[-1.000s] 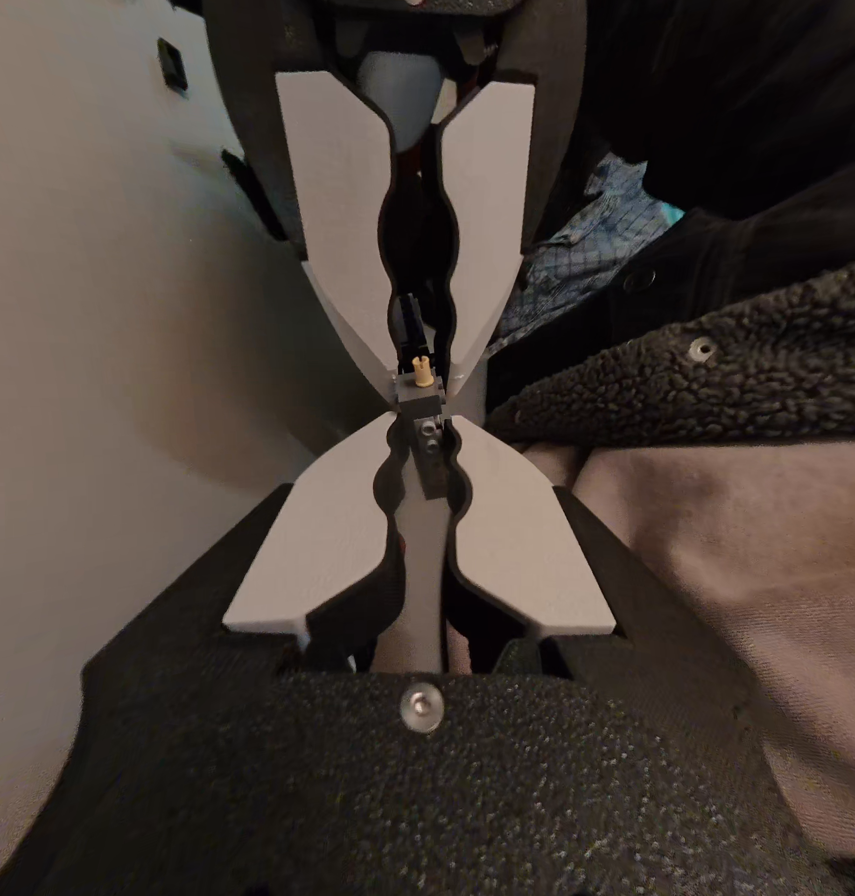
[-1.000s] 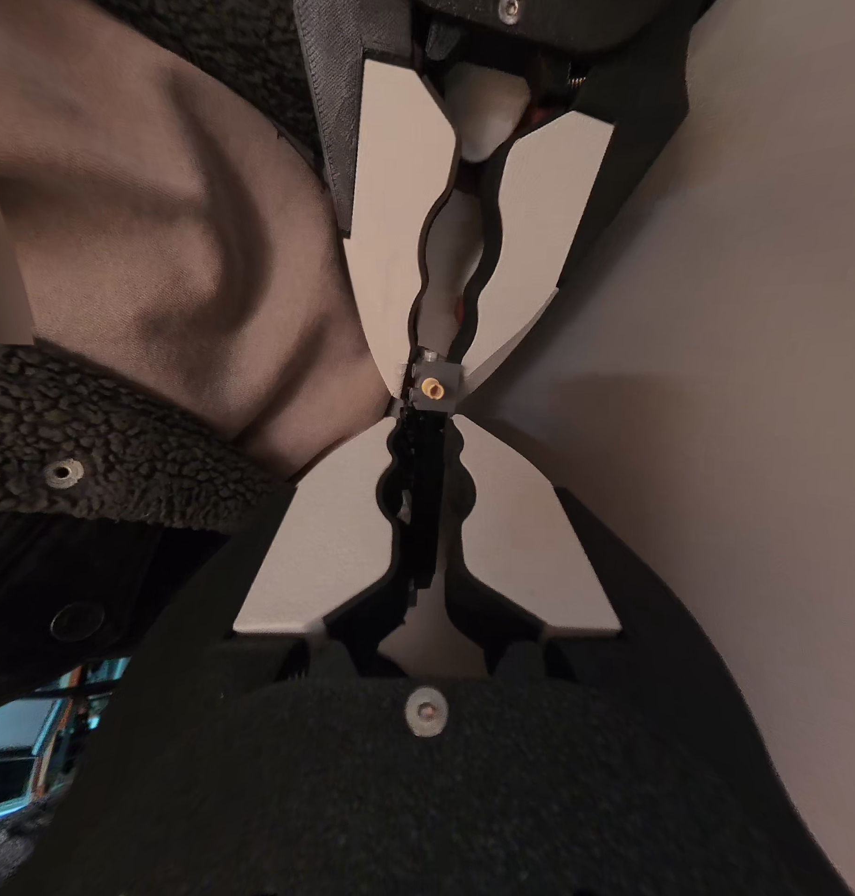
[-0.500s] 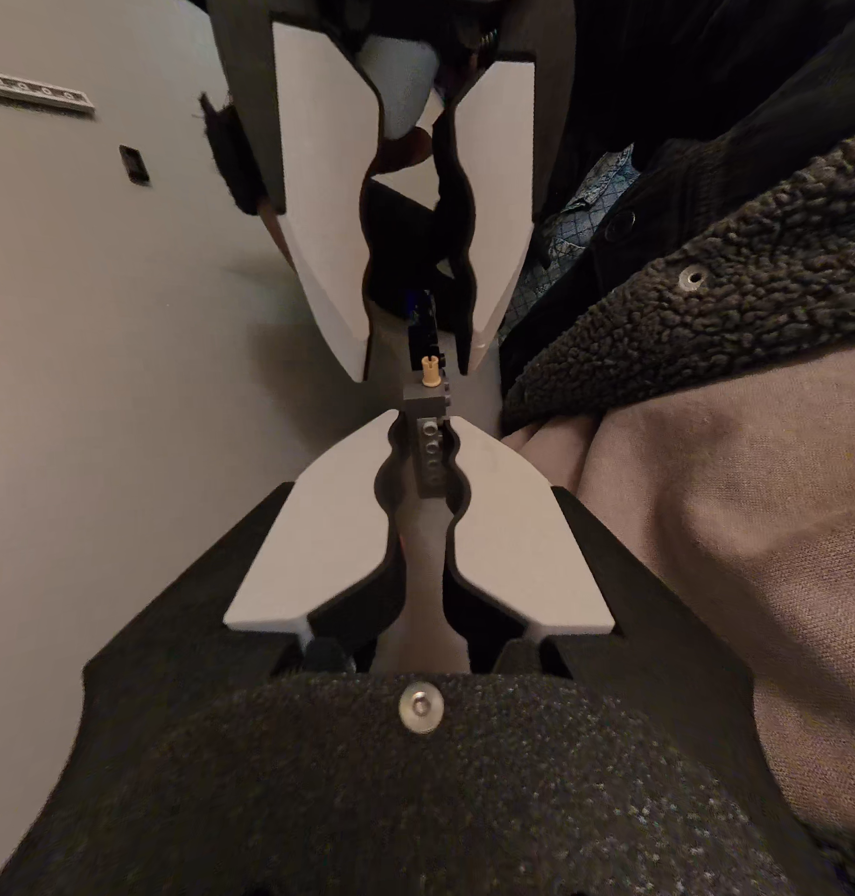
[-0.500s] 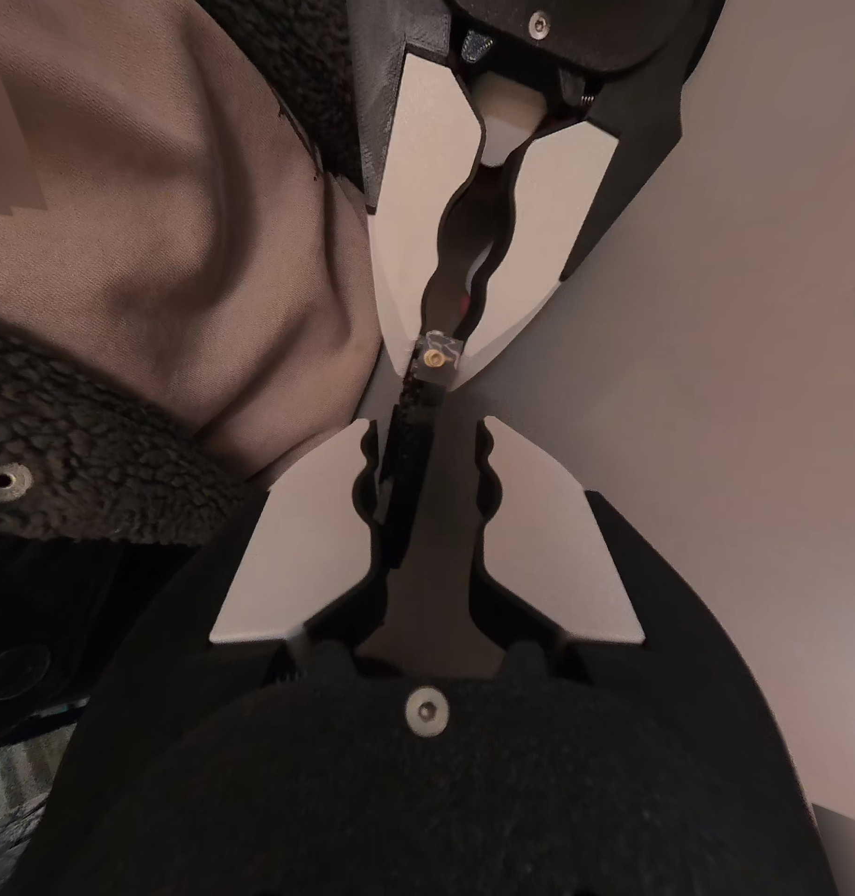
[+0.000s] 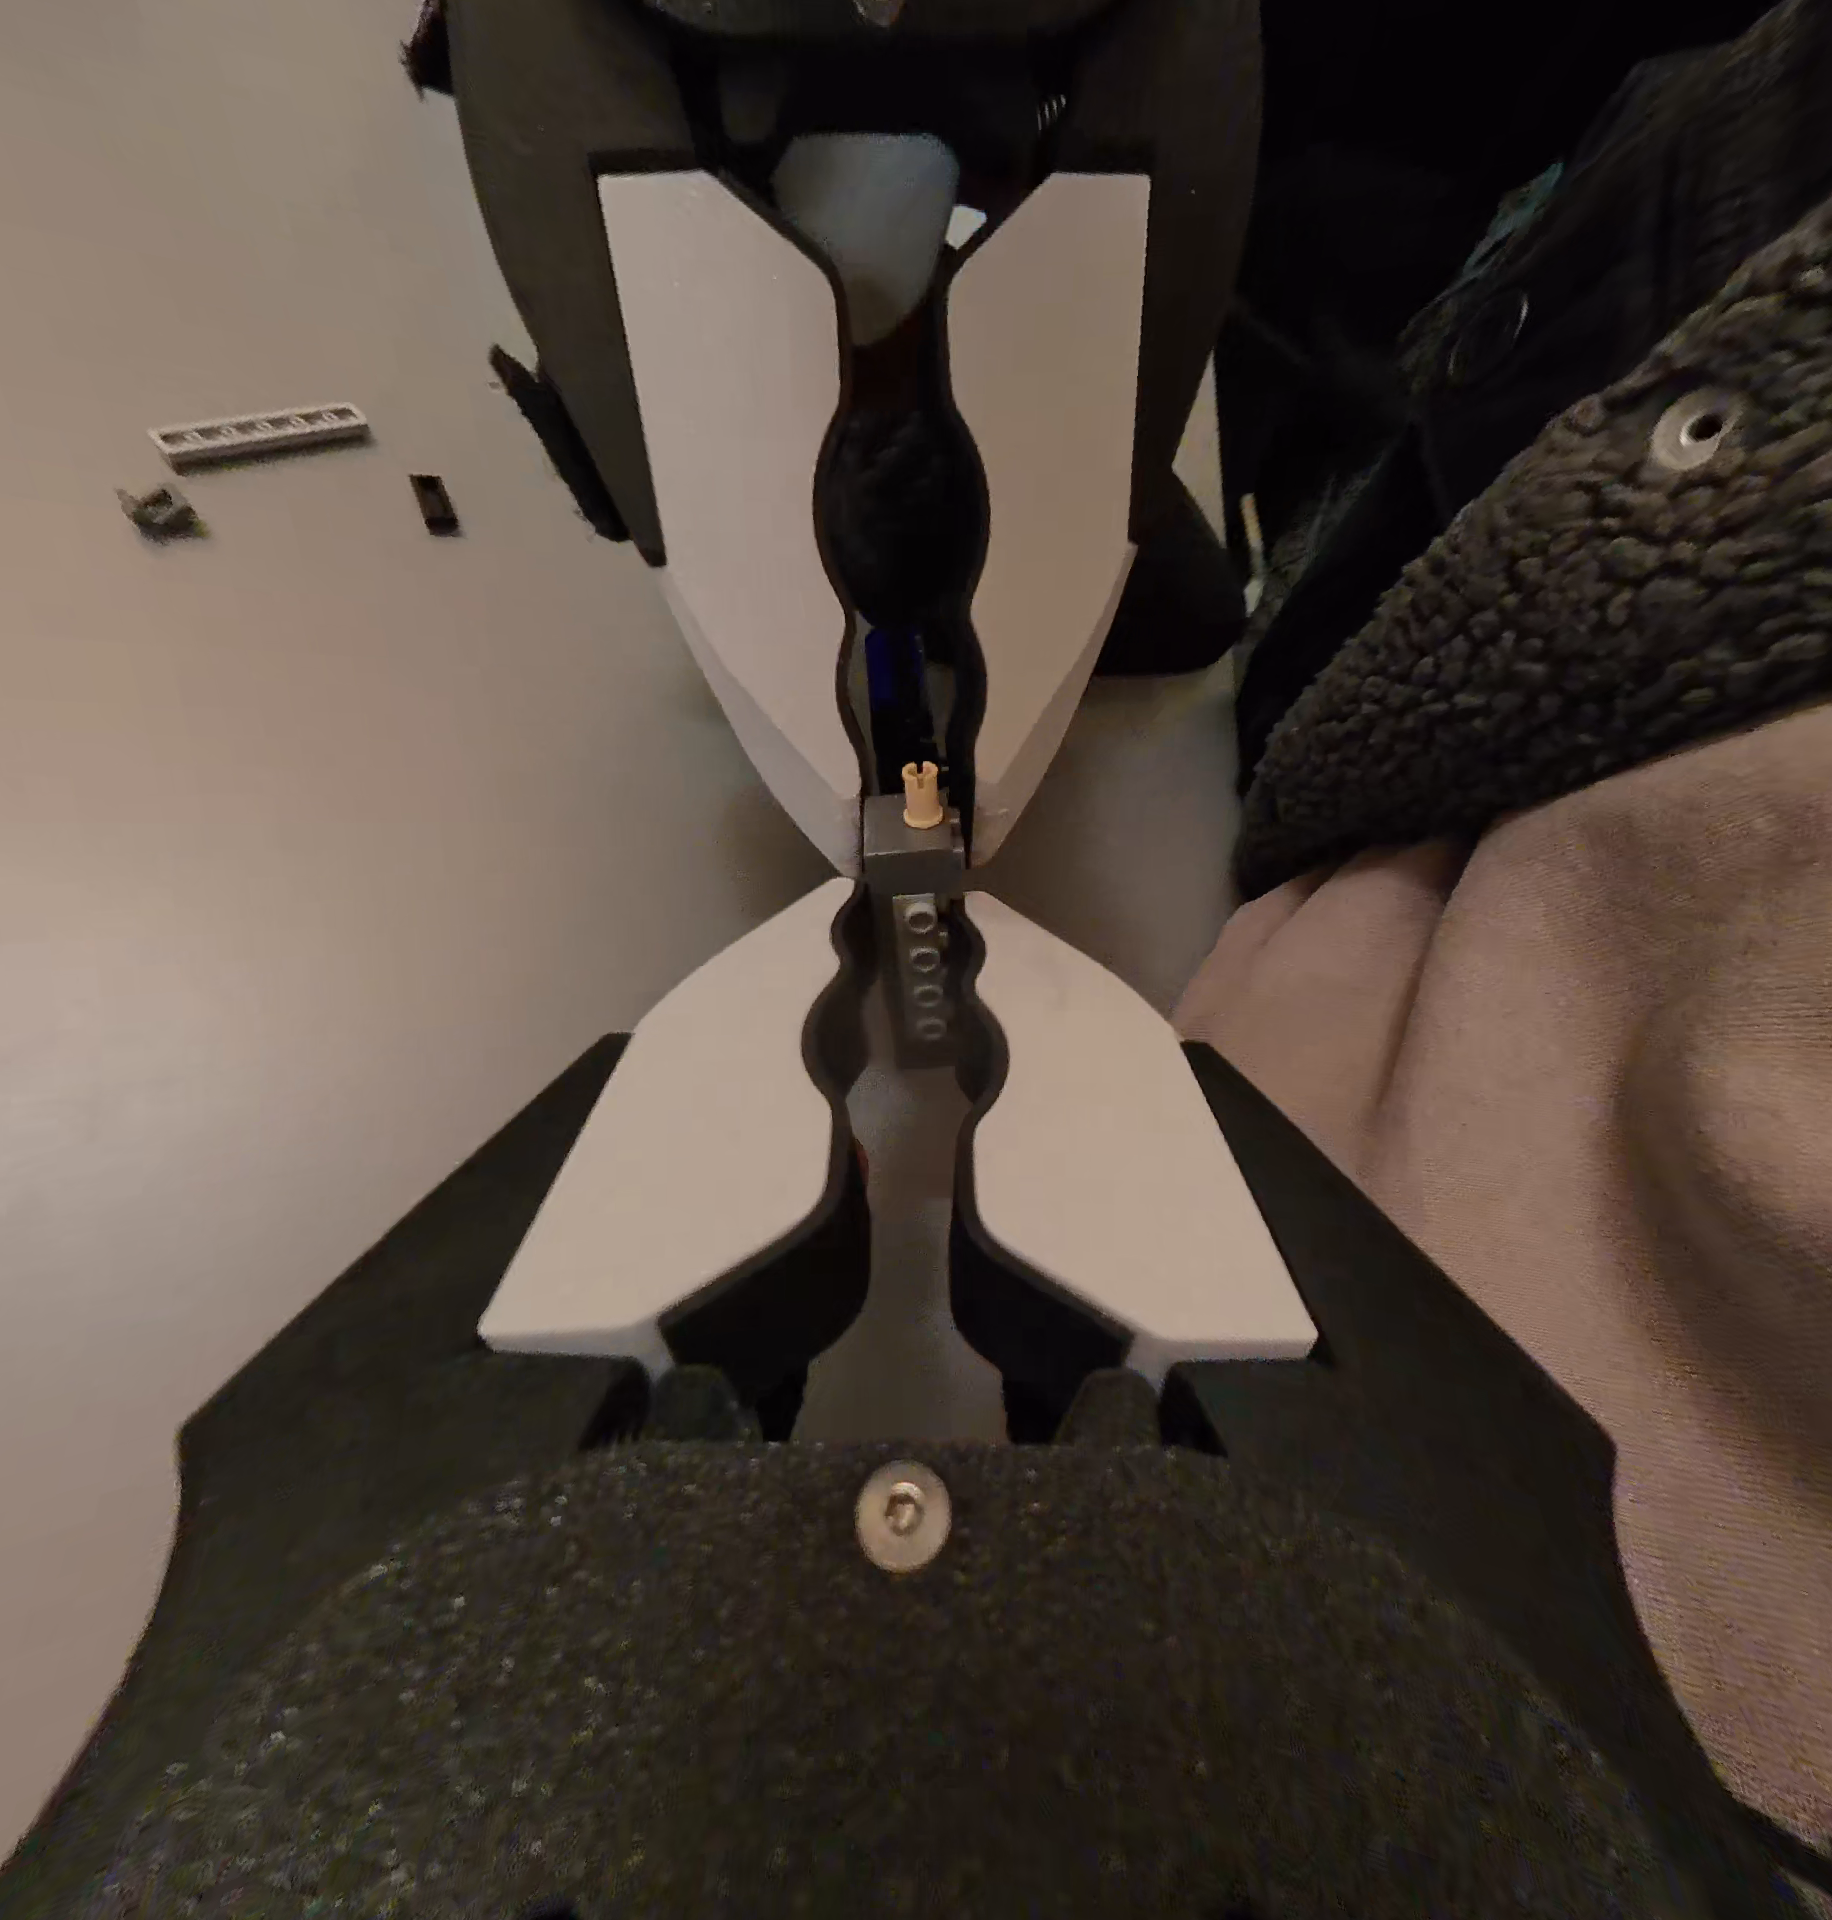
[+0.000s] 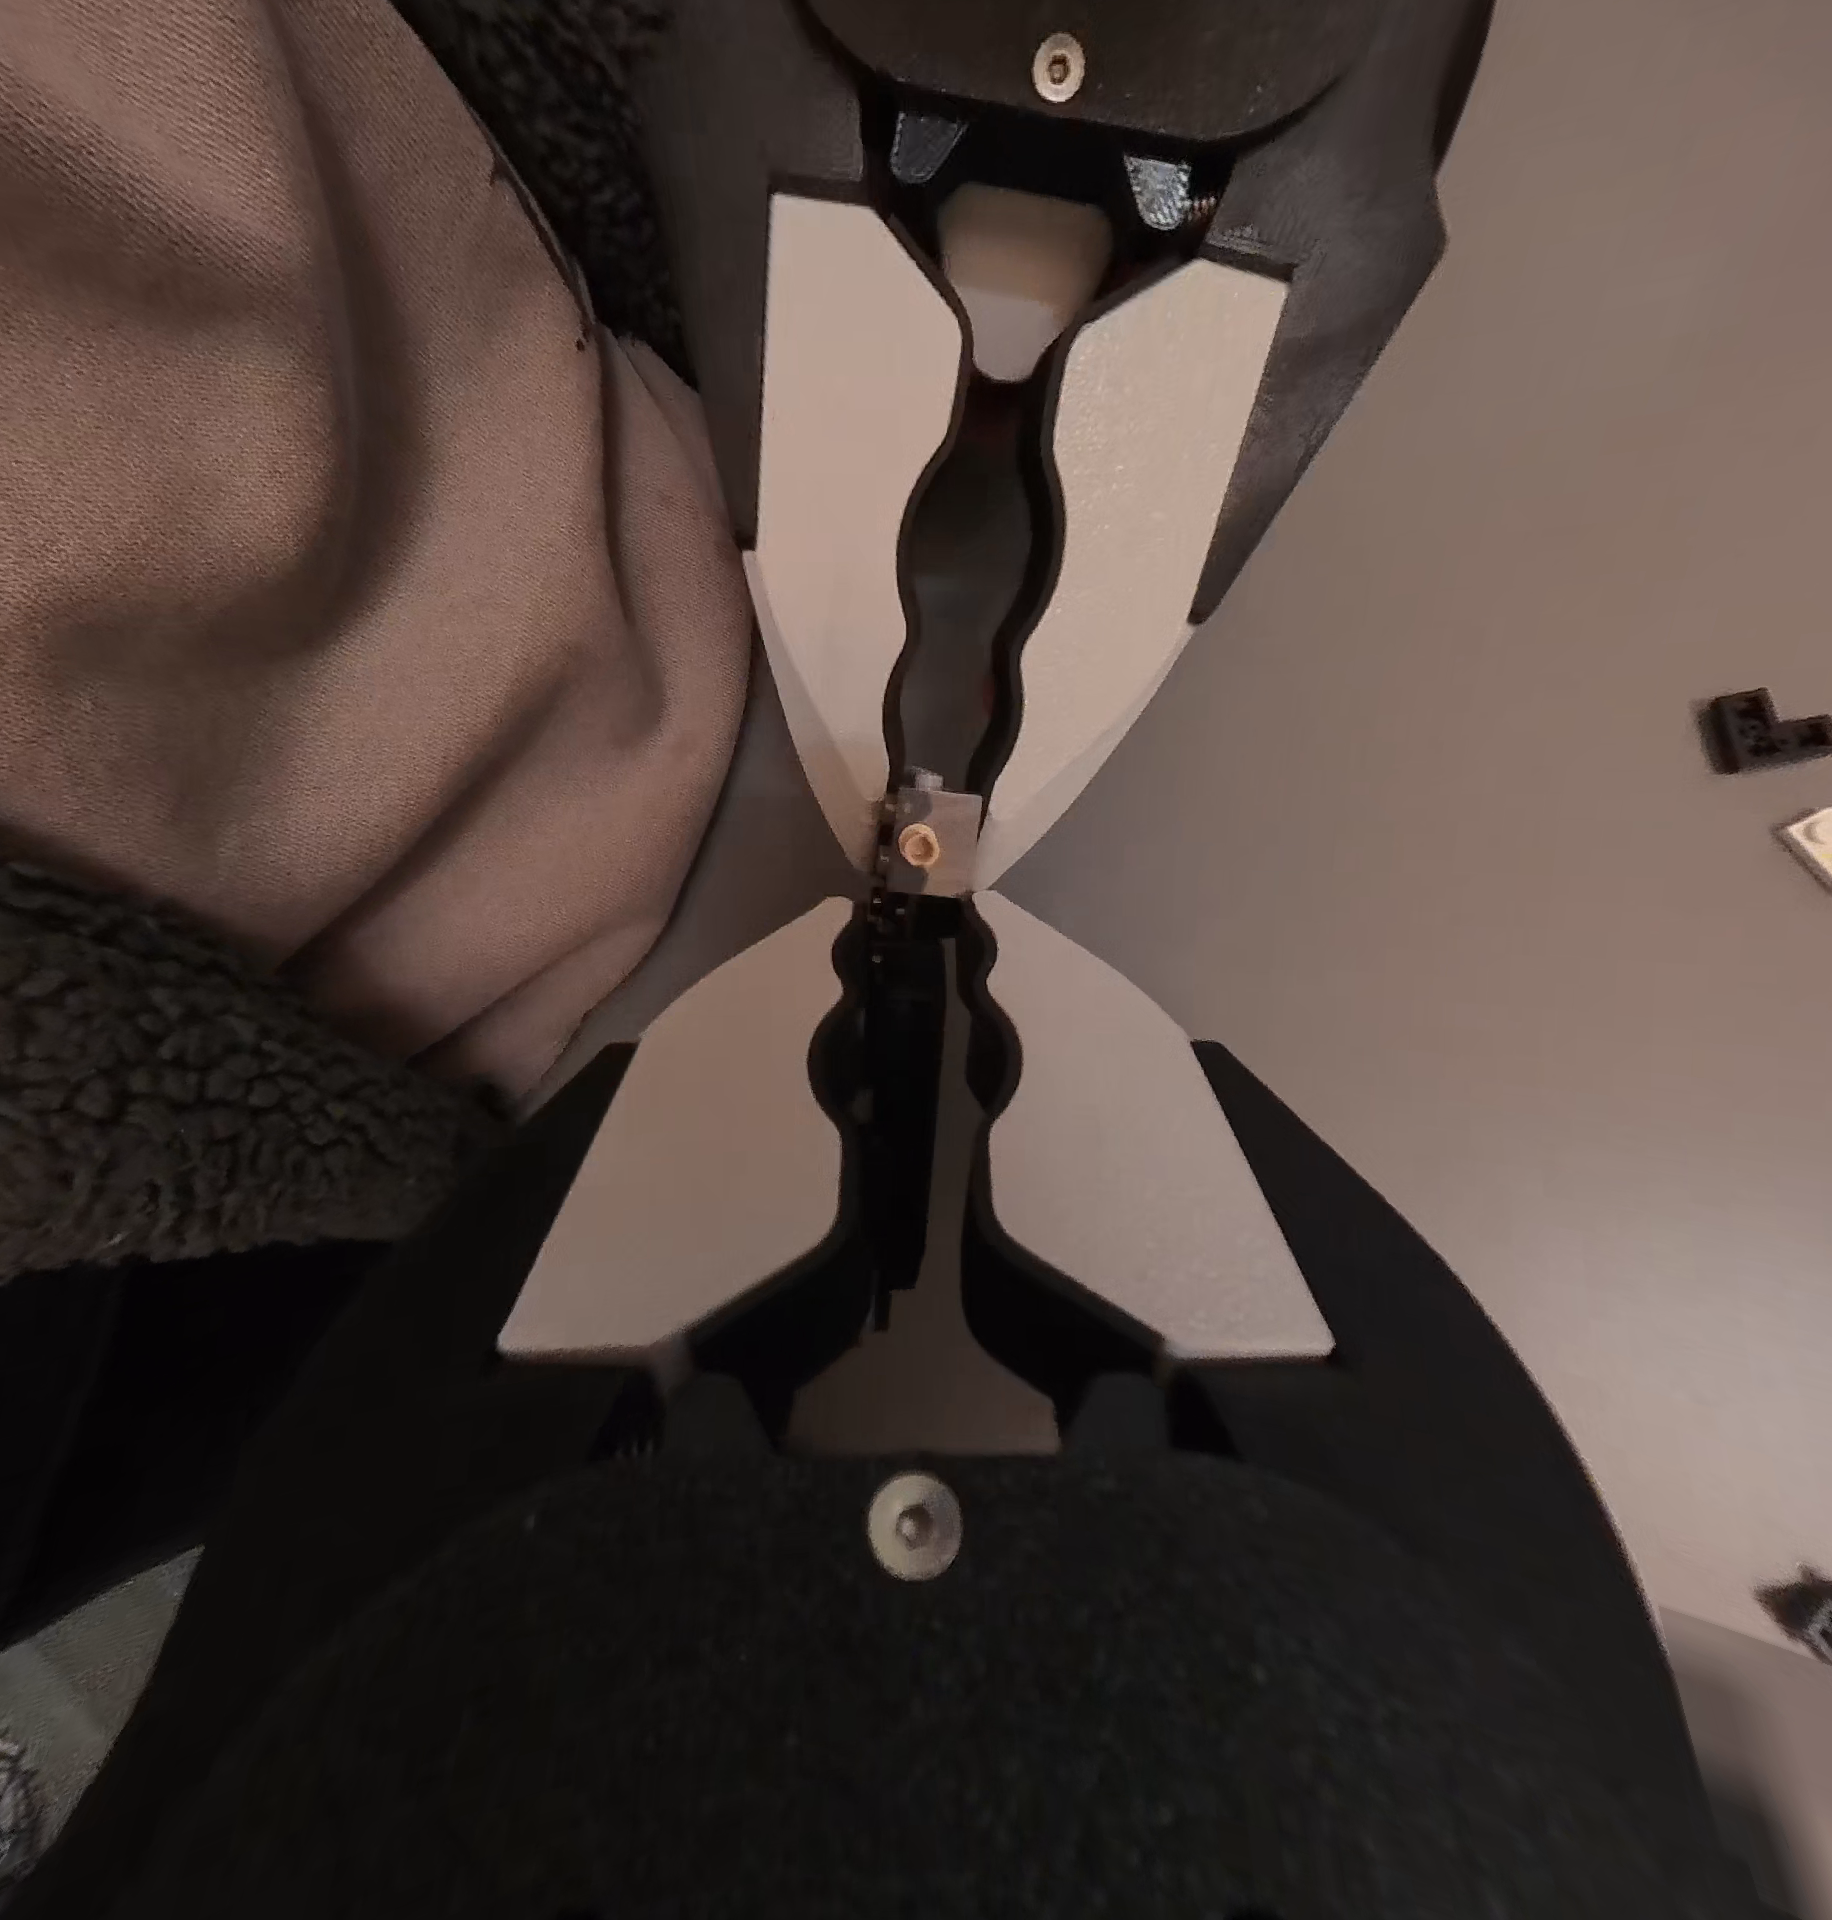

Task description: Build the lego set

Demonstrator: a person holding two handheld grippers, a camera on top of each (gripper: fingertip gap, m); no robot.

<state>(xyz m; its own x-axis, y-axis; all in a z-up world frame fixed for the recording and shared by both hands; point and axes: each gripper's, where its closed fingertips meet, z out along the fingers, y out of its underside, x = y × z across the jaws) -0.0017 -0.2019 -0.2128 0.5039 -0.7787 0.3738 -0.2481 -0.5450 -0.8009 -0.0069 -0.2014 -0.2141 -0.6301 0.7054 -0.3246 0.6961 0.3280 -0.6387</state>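
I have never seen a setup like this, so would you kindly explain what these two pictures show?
Each picture comes from a camera mounted on a hand-held claw, looking forward along its two white fingers; a person holds one claw in each hand. The two claws face each other tip to tip, so each view shows its own below and the other above. The left claw is shut on a grey studded brick carrying a tan peg. The right claw is shut on a black piece that meets it. Loose parts lie on the pale table: a grey strip, a black corner piece, a white plate. The cloth is the person's clothing.
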